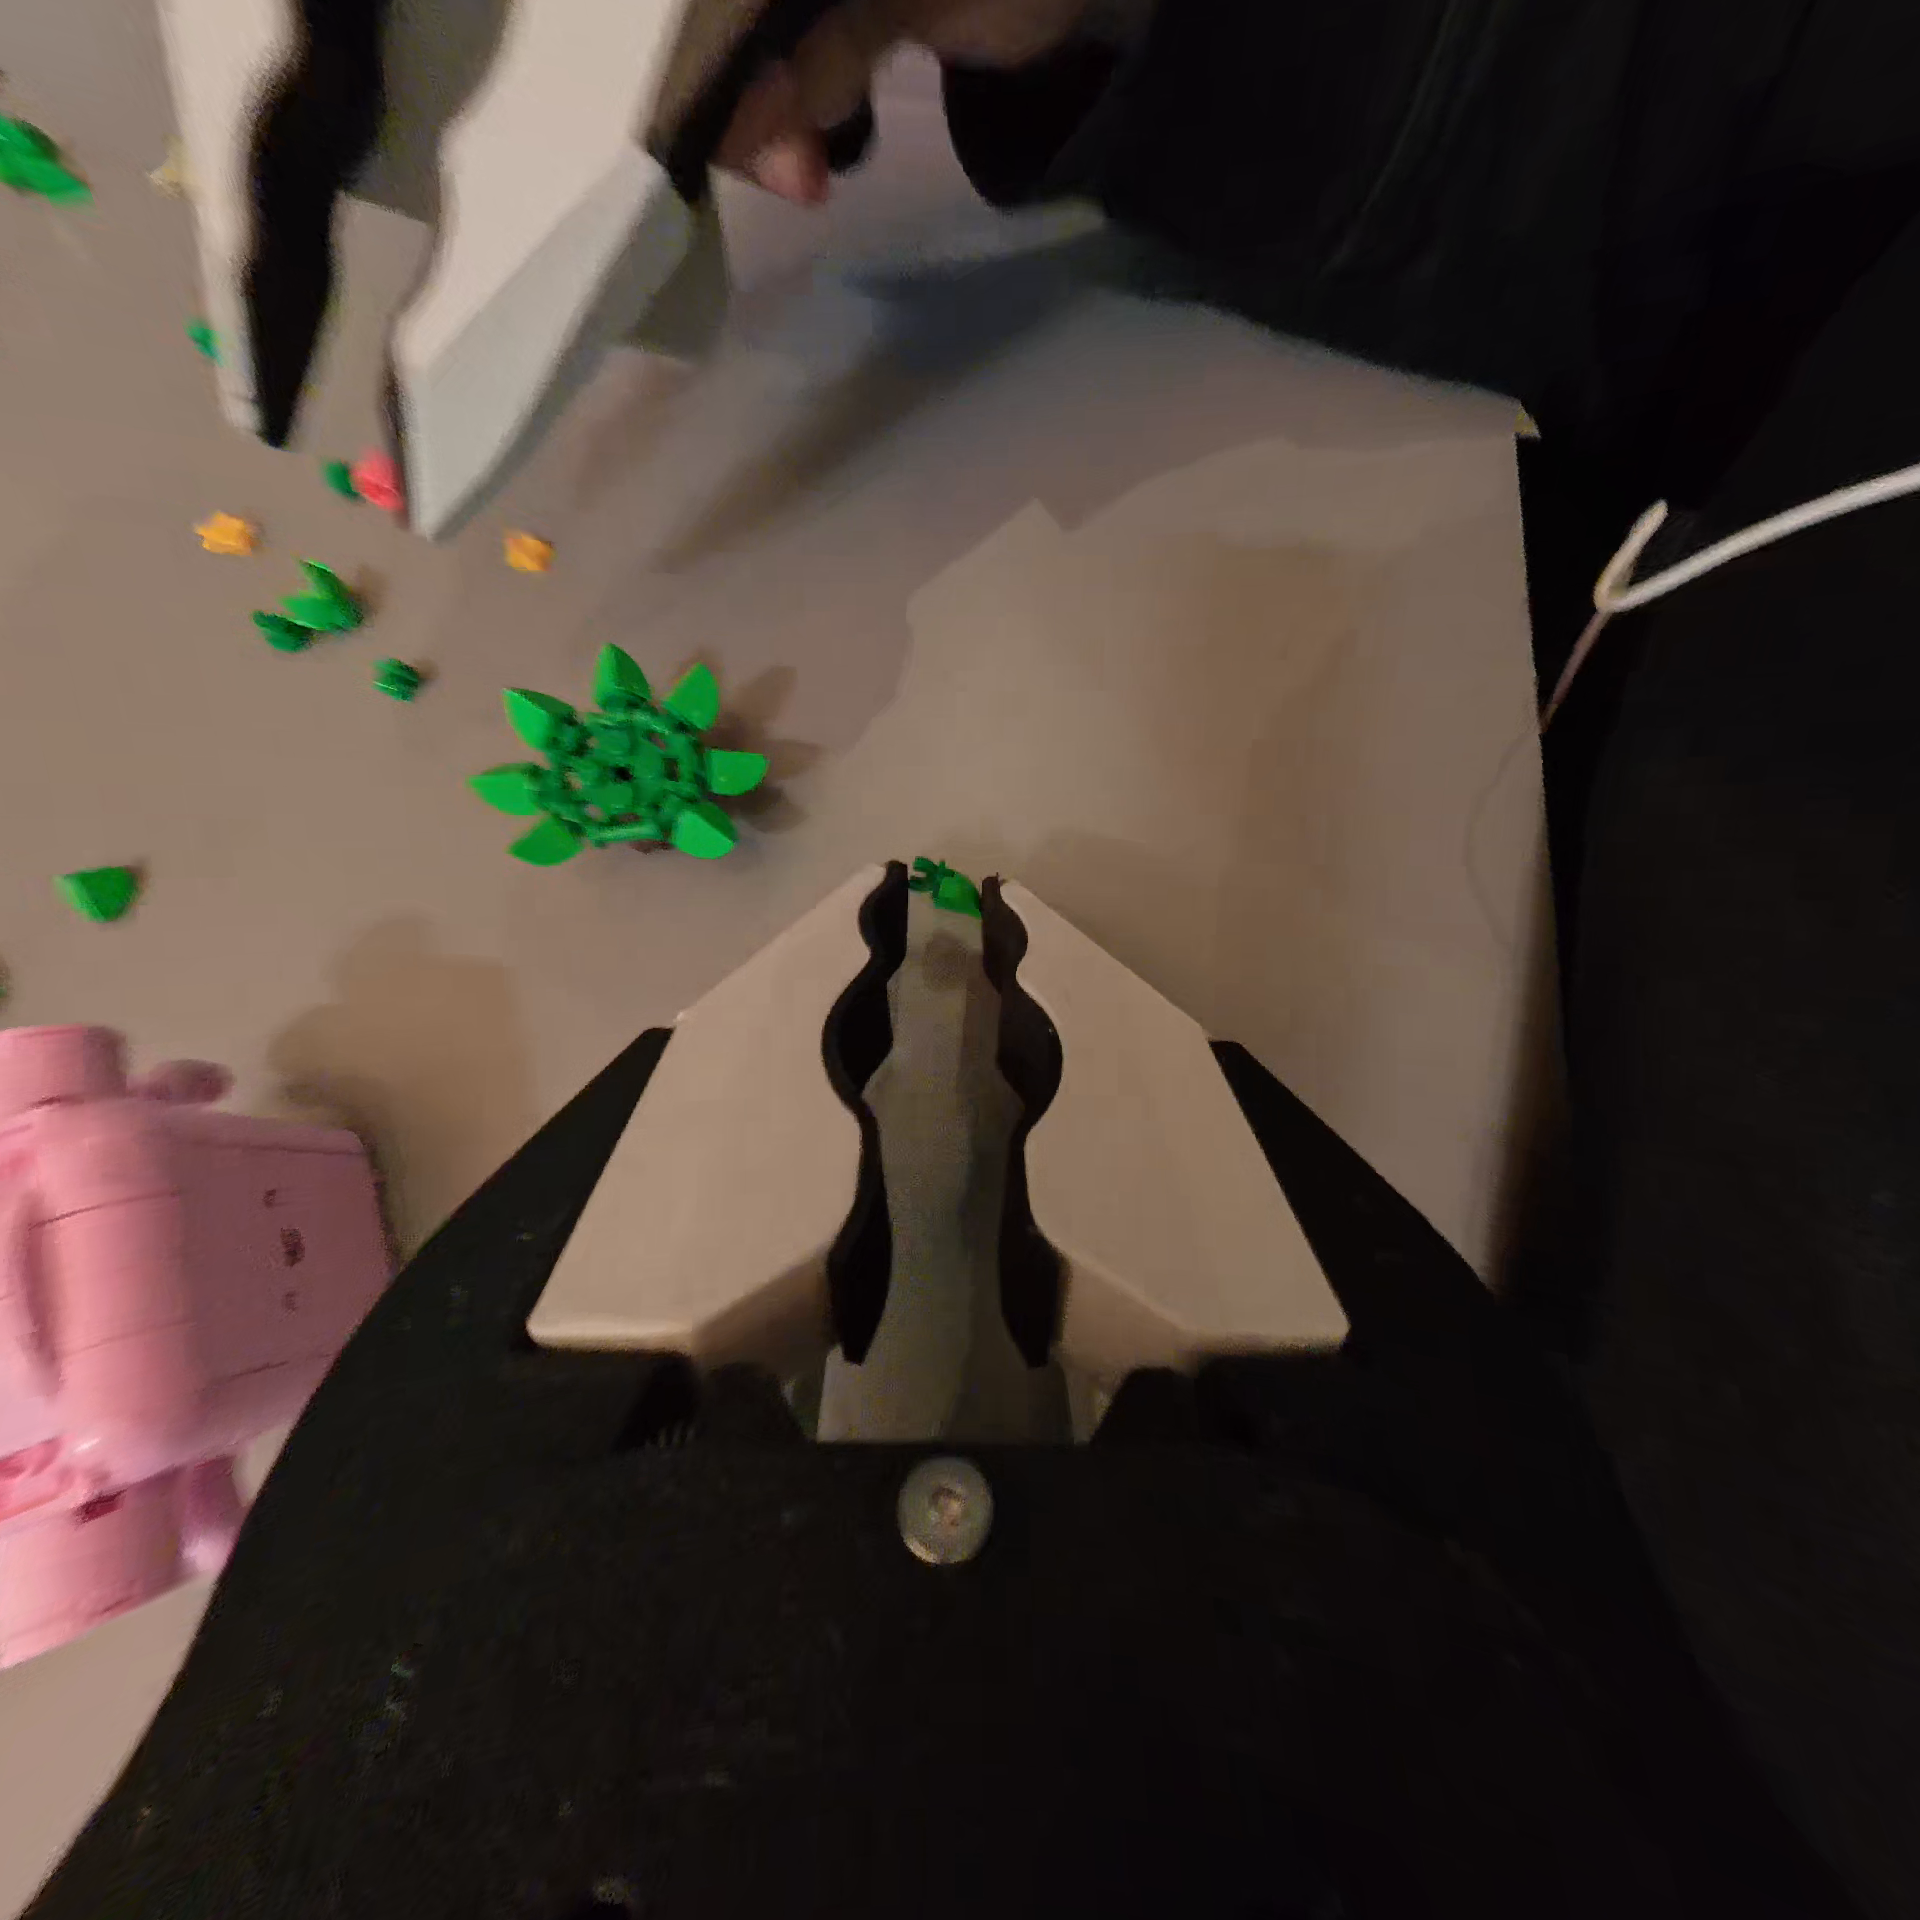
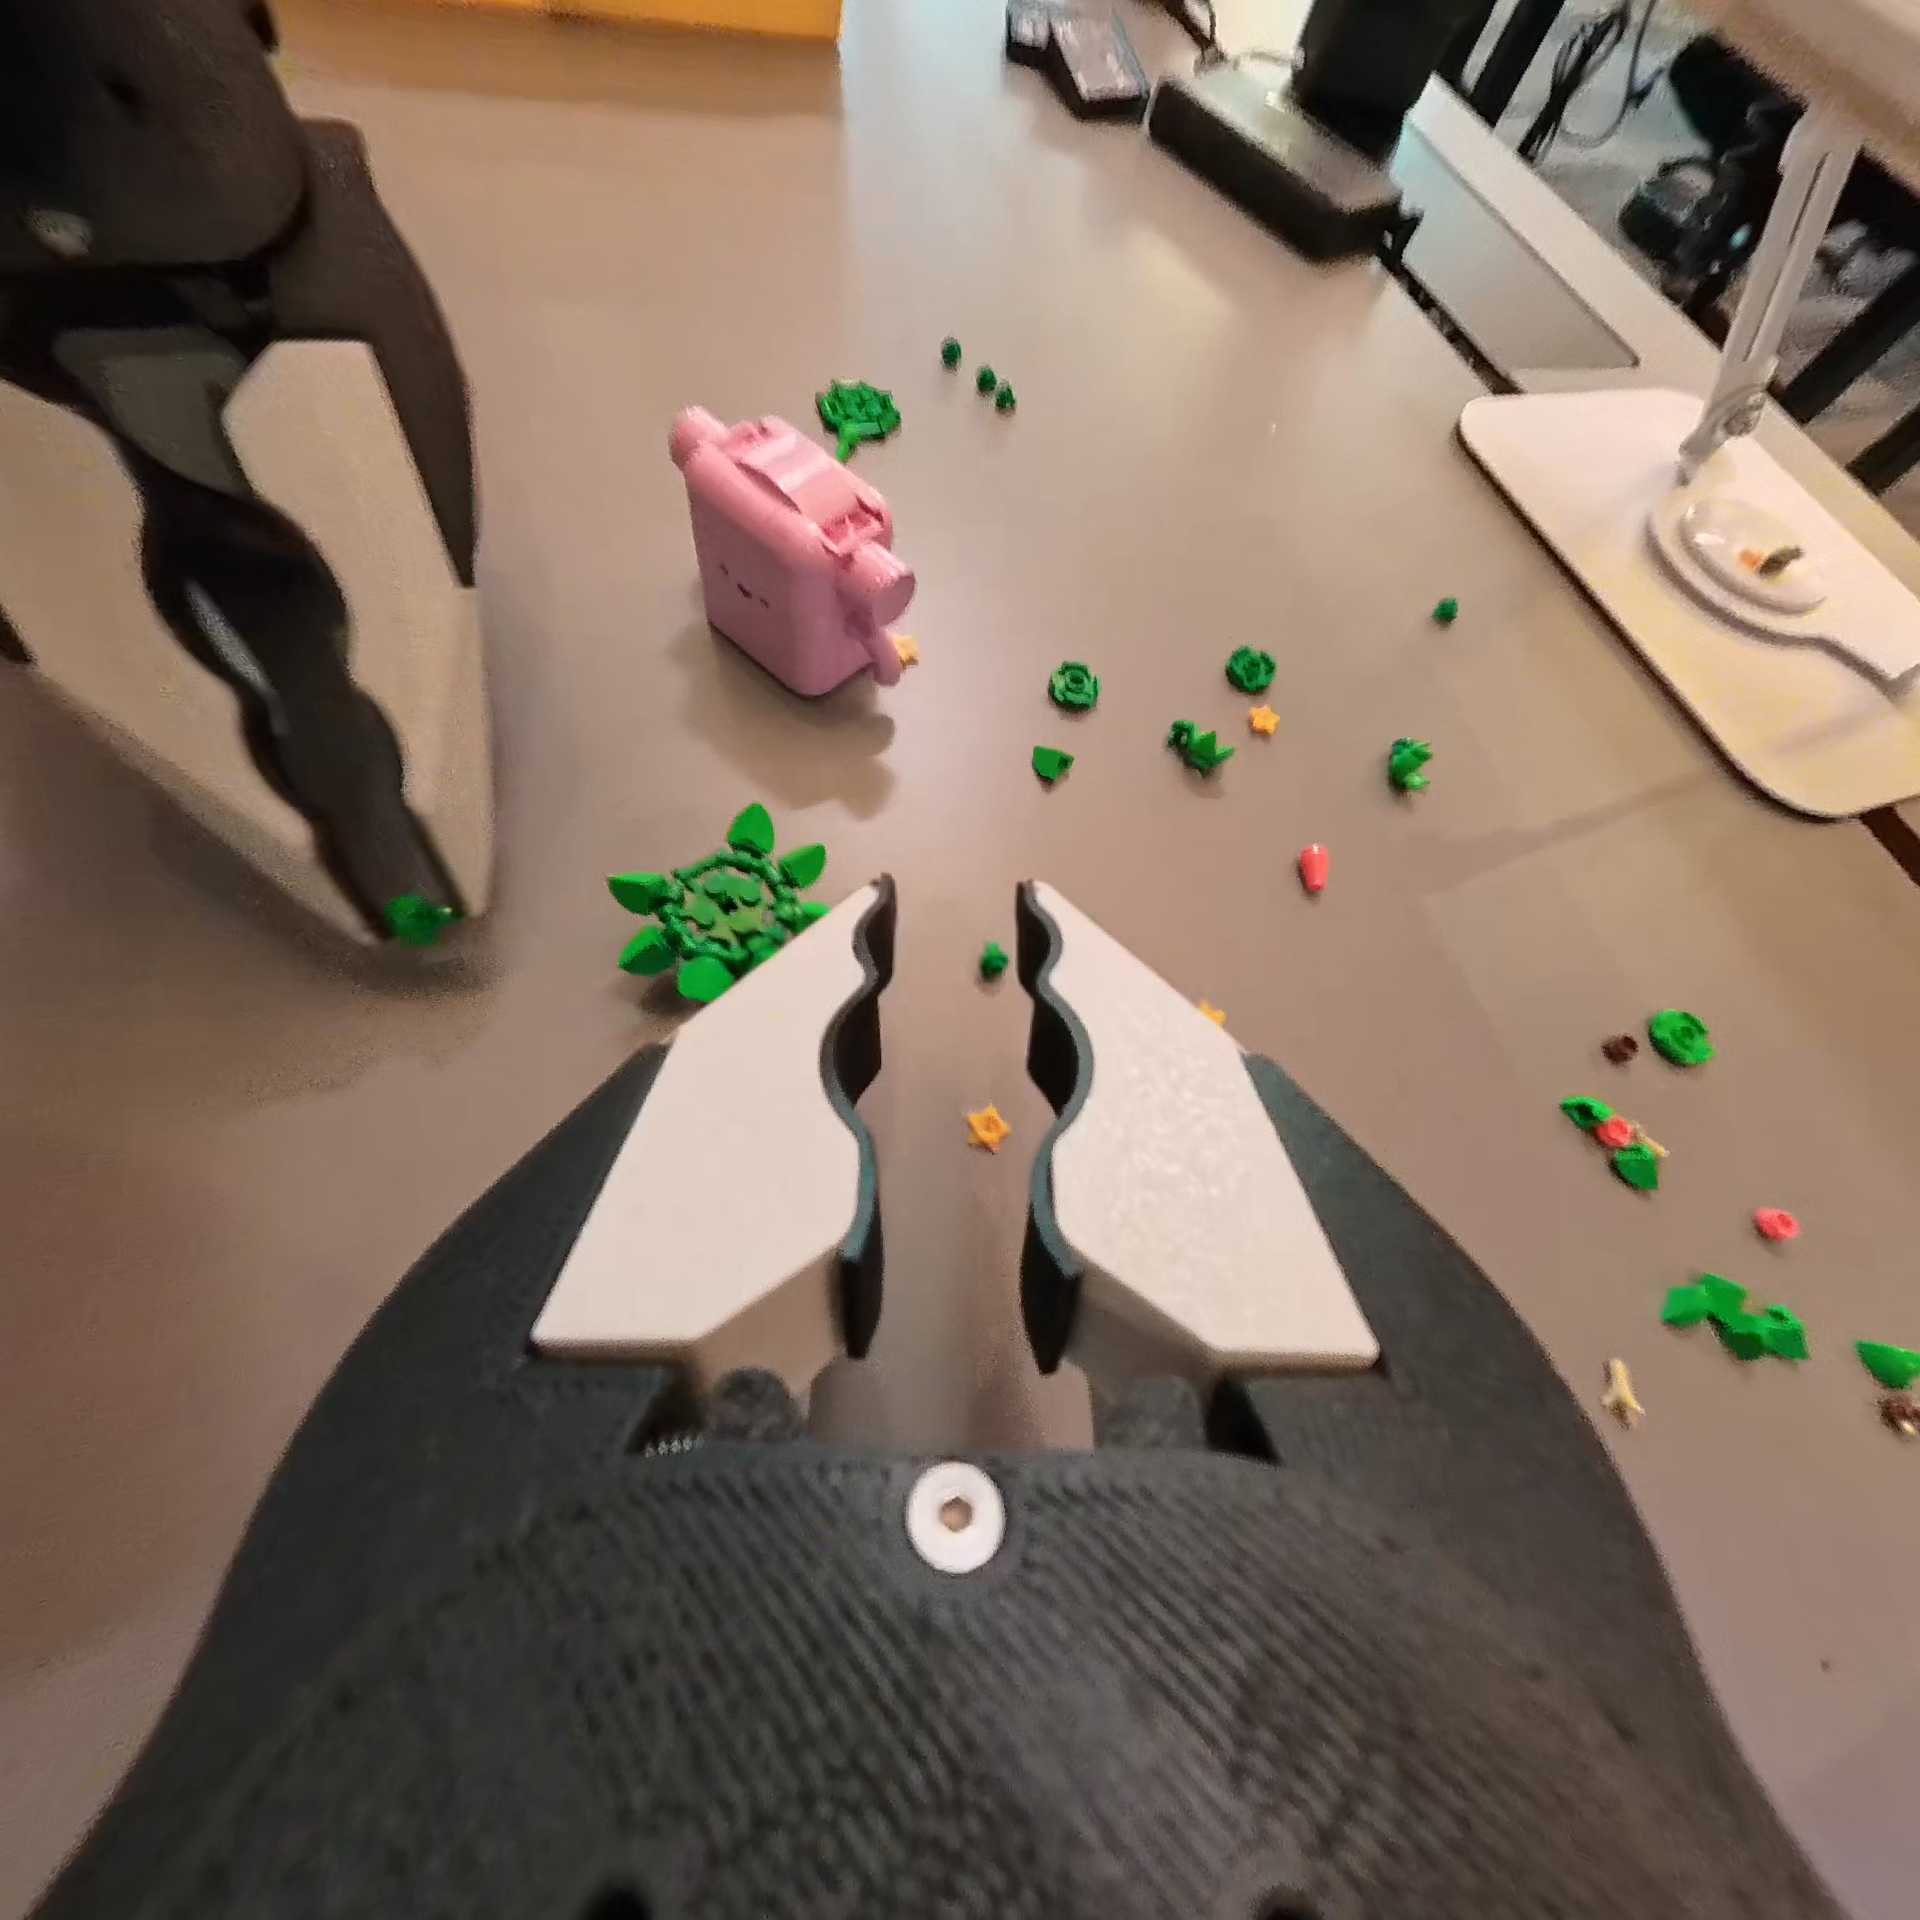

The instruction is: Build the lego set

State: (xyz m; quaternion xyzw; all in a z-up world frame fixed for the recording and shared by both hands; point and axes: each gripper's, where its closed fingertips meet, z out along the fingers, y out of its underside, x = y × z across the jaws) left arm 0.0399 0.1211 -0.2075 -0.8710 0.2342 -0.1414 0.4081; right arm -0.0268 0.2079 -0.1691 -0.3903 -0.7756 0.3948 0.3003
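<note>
My left gripper (image 1: 943, 885) is shut on a small green leaf piece (image 1: 948, 886) at its fingertips, held just right of a round green leaf assembly (image 1: 618, 771) on the grey table. It also shows in the right wrist view (image 2: 421, 916), still pinching the leaf piece (image 2: 414, 918). My right gripper (image 2: 954, 894) is open and empty above the table, with the leaf assembly (image 2: 717, 914) just left of its left finger and a tiny green piece (image 2: 992, 961) between its fingers. A pink lego watering can (image 2: 795, 556) lies beyond; it also shows in the left wrist view (image 1: 135, 1299).
Loose green, yellow and red lego pieces (image 2: 1200, 746) are scattered to the right of my right gripper. A white lamp base (image 2: 1621, 582) stands at the far right. Dark devices (image 2: 1268, 177) lie at the back. The table edge (image 1: 1522, 831) runs along the right in the left wrist view. My left tips are about 40 centimetres from the white lamp base (image 2: 1621, 582), my right tips only 30 centimetres.
</note>
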